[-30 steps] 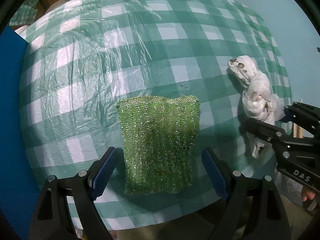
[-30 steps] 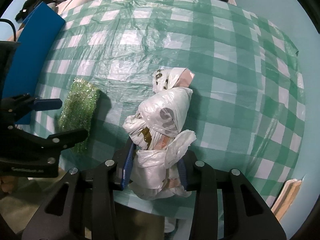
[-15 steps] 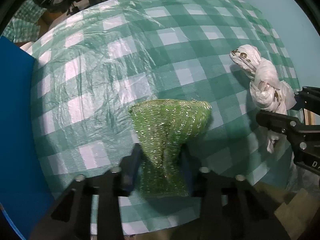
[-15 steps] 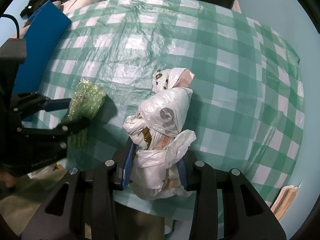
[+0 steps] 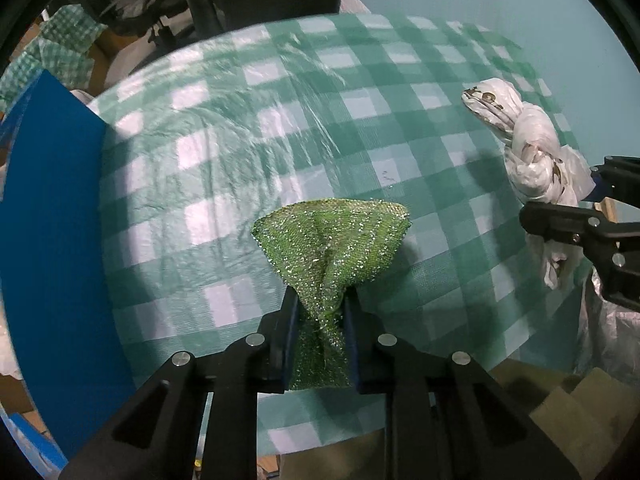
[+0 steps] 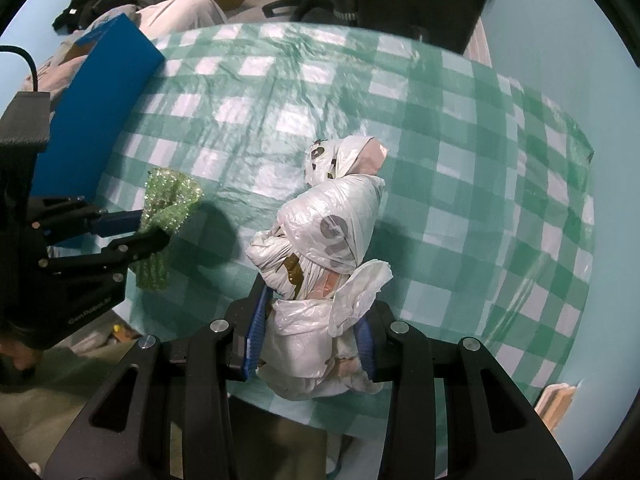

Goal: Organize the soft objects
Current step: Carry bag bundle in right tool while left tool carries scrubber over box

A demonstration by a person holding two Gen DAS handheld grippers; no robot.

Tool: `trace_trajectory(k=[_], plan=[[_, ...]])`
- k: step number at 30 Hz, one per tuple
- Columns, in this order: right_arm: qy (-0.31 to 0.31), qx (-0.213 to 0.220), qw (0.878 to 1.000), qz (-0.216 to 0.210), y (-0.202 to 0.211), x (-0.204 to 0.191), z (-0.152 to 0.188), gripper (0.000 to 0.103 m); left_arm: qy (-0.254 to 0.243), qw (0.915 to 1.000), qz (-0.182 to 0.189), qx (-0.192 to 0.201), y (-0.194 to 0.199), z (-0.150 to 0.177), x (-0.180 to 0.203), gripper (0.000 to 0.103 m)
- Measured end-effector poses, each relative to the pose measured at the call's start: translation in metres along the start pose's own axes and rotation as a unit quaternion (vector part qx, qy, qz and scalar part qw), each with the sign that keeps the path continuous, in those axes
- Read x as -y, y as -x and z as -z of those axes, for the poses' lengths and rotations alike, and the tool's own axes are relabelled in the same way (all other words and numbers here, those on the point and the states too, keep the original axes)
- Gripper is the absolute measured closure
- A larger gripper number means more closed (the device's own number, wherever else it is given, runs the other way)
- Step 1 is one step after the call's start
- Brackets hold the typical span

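1. Left gripper (image 5: 320, 304) is clamping the green sparkly cloth (image 5: 332, 240), bunched over the checkered tablecloth (image 5: 240, 140).
2. Right gripper (image 6: 310, 312) is squeezing the knotted white plastic bag (image 6: 332, 240) at the table's near edge.

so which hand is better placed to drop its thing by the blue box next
Left, probably. The left tool is shut on the green scrub cloth, and the blue box sits right beside it on that side. The right tool, gripping the knotted plastic bag, is farther away.

Glittery green scrubber (image 5: 332, 240); white knotted bag (image 6: 332, 240), dark print; green-white checked tablecloth (image 5: 224, 152); blue board (image 5: 52, 220).
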State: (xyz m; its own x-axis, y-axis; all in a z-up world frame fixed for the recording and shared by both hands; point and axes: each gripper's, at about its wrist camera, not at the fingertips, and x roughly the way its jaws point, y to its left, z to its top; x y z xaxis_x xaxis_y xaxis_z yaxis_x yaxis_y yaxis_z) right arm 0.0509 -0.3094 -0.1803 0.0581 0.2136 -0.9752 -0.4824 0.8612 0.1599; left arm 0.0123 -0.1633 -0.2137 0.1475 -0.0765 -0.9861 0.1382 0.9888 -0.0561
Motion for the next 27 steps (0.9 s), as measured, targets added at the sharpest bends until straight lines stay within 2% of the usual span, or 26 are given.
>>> trace_trajectory(k=[13, 27], plan=[[0.021, 0.023, 1.0, 0.004, 0.039, -0.02, -0.019, 0.066, -0.014, 0.9985, -0.018, 0.05, 0.052, 0.003, -0.027, 0.082], [0.041, 0.039, 0.998, -0.013, 0.065, -0.055, -0.046, 0.066, 0.028, 0.9955, -0.014, 0.089, 0.1, -0.001, -0.061, 0.082]])
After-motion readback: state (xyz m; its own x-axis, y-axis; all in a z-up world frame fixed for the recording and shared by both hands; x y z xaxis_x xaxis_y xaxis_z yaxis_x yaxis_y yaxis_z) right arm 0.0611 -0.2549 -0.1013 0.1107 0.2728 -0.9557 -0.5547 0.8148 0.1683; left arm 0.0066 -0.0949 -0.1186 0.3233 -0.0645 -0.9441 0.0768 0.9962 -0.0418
